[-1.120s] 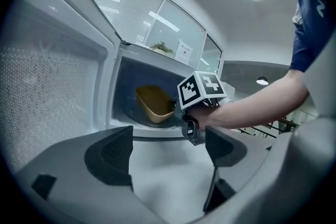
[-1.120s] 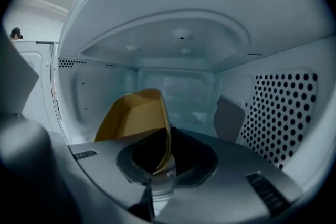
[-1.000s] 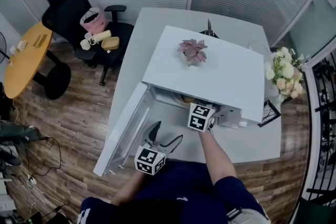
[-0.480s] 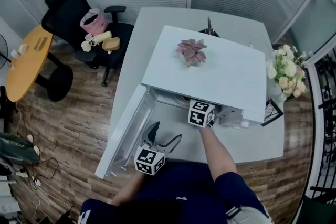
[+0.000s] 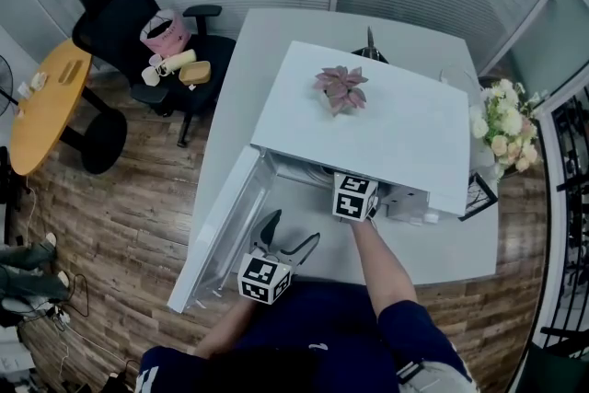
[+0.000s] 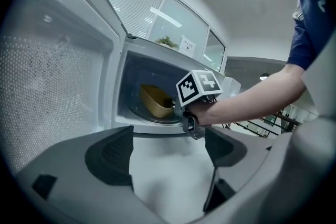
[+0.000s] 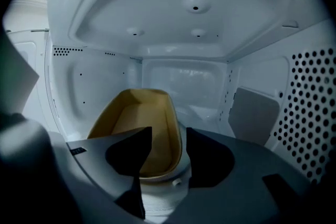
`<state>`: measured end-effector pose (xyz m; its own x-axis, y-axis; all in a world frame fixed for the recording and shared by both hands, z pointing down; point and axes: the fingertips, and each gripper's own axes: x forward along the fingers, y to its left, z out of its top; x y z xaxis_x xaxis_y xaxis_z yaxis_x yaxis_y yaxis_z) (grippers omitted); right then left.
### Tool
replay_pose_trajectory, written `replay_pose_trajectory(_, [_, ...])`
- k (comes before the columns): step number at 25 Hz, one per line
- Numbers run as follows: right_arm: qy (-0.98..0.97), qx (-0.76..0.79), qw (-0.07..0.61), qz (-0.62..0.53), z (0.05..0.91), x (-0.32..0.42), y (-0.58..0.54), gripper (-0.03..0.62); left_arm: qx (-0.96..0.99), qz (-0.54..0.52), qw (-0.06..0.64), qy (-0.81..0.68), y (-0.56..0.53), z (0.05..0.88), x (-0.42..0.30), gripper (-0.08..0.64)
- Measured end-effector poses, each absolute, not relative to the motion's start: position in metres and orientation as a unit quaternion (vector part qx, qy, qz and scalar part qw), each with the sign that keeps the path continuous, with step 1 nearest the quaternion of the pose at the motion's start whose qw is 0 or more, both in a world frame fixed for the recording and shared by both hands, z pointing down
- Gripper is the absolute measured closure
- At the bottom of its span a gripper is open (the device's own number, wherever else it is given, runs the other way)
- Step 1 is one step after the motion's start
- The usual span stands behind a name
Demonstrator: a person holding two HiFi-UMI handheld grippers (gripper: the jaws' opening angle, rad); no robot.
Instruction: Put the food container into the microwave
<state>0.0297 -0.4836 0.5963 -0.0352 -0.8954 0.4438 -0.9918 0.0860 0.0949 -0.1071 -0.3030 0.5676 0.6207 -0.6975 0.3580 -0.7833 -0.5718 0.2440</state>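
Note:
The white microwave (image 5: pixel 386 120) stands on the table with its door (image 5: pixel 225 230) swung open to the left. The yellow food container (image 7: pixel 136 118) is inside the cavity, tilted, also seen in the left gripper view (image 6: pixel 155 101). My right gripper (image 7: pixel 169 147) reaches into the cavity and is shut on the container's right rim, one jaw inside and one outside. From above only its marker cube (image 5: pixel 354 196) shows at the microwave's mouth. My left gripper (image 5: pixel 290 239) hangs open and empty in front of the door opening, its jaws wide apart (image 6: pixel 169 136).
A pink potted plant (image 5: pixel 340 89) sits on the microwave's top. A vase of flowers (image 5: pixel 502 129) stands at the table's right edge. An office chair (image 5: pixel 138 23) with bags and a yellow round table (image 5: pixel 46 101) stand off to the left on the wooden floor.
A sliver of the yellow container that showed under the microwave's top edge a second ago is now hidden deeper inside. Both grippers have barely shifted.

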Motion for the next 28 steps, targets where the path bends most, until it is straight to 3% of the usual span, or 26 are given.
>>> replay_pose_trajectory(4, [-0.719, 0.658, 0.181, 0.13, 0.589, 0.027, -0.483, 0.292, 0.877, 0.111, 0.194, -0.424, -0.303, 0.569, -0.11, 0.133])
replay_pose_trajectory(12, [-0.746, 0.638, 0.149, 0.117, 0.573, 0.023, -0.467, 0.233, 0.873, 0.102, 0.198, -0.435, -0.301, 0.569, -0.115, 0.133])
replay_pose_trajectory(28, [-0.779, 0.608, 0.11, 0.107, 0.543, 0.015, -0.393, 0.249, 0.866, 0.087, 0.196, -0.452, -0.294, 0.565, -0.115, 0.133])
